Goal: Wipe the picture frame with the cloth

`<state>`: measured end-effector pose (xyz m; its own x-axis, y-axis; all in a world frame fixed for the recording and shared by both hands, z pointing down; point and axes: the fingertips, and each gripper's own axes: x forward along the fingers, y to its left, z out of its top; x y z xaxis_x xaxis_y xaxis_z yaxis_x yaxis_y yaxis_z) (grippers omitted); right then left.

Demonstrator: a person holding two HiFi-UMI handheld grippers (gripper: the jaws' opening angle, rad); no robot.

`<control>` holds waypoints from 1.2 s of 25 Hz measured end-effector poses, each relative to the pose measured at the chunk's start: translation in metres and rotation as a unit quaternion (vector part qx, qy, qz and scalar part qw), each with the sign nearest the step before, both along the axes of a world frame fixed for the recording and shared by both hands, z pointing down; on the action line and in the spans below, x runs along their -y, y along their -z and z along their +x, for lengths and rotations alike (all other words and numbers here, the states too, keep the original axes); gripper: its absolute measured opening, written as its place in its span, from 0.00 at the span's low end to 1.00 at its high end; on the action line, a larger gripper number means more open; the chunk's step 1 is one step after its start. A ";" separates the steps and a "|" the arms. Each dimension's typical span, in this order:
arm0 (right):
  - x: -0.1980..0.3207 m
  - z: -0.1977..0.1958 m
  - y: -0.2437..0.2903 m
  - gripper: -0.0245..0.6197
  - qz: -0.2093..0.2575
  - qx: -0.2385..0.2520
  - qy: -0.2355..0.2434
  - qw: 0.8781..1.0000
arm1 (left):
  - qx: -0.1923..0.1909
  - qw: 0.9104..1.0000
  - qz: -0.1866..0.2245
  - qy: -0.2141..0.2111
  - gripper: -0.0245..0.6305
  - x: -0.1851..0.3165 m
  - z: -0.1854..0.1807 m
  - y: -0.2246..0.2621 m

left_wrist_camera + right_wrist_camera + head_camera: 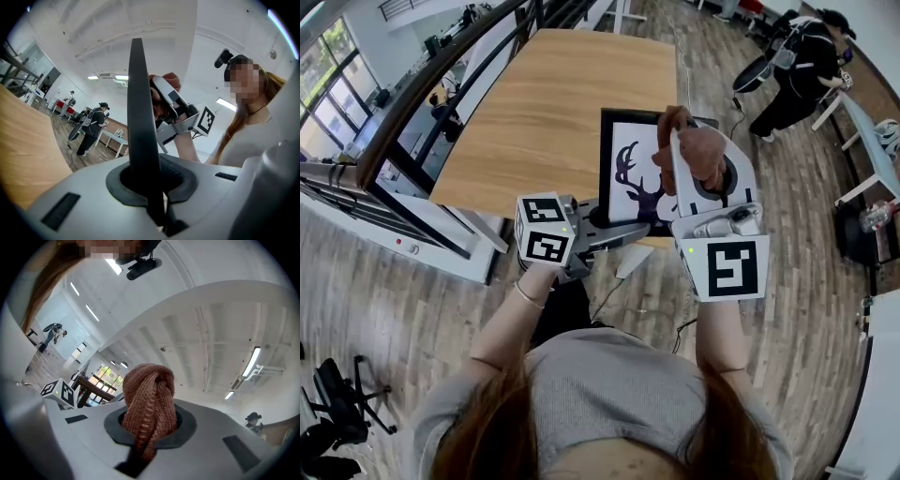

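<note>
Cloth pinched in your right gripper sits over the right half of the deer picture frame, which your left gripper clamps by its lower-left edge.

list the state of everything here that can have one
picture frame, gripped at its lower edge by the left claw, deer print facing the head view
cloth, bunched up, pinched in the right claw at the frame's right side; contact unclear
left claw, shut on the picture frame
right claw, shut on the cloth
</note>
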<state>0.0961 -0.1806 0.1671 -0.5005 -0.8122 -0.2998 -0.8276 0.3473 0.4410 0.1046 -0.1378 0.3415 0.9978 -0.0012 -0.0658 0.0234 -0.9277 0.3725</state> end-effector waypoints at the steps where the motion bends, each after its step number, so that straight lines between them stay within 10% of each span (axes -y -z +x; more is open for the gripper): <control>1: 0.002 -0.003 -0.004 0.11 -0.003 0.004 -0.001 1.000 | 0.004 1.000 0.003 -0.002 0.11 -0.001 0.000 0.000; 30: -0.022 -0.019 -0.070 0.11 -0.126 -0.007 0.056 0.990 | -0.017 1.000 -0.002 0.011 0.11 -0.002 -0.001 0.006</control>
<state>0.0767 -0.1585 0.2374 -0.5938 -0.7999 -0.0867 -0.7726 0.5368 0.3389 0.1039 -0.1358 0.3353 0.9947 -0.0237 -0.1000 0.0157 -0.9265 0.3759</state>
